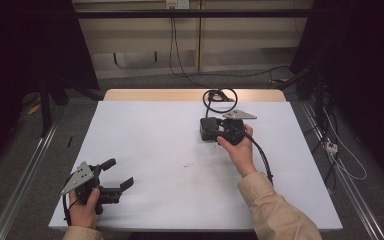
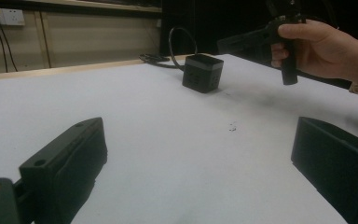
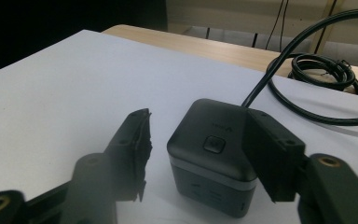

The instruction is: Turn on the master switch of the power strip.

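A black cube-shaped socket block (image 1: 209, 129) (image 2: 203, 72) (image 3: 212, 149) with a button on top stands on the white table, right of the middle. Its black cable (image 1: 219, 95) (image 3: 321, 70) coils behind it on the far edge. My right gripper (image 1: 216, 131) (image 3: 198, 126) is open with the block between its jaws. The left jaw stands clear of the block and the right jaw sits close against its side. My left gripper (image 1: 121, 172) (image 2: 198, 140) rests open near the front left corner, with nothing between its jaws.
The white table top (image 1: 155, 140) has a wooden strip (image 1: 180, 94) along its far edge. A small dark mark (image 1: 185, 164) (image 2: 232, 126) lies on the surface between the two grippers. Loose cables run over the floor at the right.
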Demonstrator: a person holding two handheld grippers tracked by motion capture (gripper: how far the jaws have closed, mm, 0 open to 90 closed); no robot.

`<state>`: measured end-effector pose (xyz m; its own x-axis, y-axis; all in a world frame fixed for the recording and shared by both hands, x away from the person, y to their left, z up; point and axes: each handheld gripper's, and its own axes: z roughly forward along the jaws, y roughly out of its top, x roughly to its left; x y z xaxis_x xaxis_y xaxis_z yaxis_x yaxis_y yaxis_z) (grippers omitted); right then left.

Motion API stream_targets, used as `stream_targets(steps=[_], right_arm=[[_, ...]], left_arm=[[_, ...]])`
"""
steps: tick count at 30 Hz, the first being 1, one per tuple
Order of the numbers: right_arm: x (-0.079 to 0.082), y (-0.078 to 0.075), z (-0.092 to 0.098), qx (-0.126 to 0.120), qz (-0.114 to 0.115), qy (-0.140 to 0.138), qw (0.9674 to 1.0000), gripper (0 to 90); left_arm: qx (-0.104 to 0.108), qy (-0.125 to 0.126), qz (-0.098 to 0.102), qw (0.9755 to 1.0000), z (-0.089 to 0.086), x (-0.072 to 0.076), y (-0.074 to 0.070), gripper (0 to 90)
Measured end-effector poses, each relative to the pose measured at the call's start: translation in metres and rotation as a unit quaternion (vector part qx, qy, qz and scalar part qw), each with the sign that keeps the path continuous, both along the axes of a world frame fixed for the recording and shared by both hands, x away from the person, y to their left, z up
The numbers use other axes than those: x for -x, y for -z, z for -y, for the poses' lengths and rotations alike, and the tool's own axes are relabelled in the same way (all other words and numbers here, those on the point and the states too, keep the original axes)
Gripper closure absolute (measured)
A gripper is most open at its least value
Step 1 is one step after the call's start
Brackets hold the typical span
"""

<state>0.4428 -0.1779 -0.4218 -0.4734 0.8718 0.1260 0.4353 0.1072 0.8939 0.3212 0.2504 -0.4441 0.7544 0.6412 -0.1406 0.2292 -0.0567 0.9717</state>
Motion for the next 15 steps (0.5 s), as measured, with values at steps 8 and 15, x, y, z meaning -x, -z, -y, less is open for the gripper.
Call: stream_targets(steps=[8,15], right_arm=[[0.0003,-0.0011,0.0020,0.003,-0.001,0.005,1.0000,28.4],[0.0022,-0.0017,0.0007,0.003,-0.003,-0.003,1.0000,22.0]], left_arm=[[0.000,0.000,0.000,1.0000,-0.0010,0.0010,0.0001,3.0],[-0.001,0.000,0.000,1.0000,-0.0013,0.0010,0.0002,2.9]])
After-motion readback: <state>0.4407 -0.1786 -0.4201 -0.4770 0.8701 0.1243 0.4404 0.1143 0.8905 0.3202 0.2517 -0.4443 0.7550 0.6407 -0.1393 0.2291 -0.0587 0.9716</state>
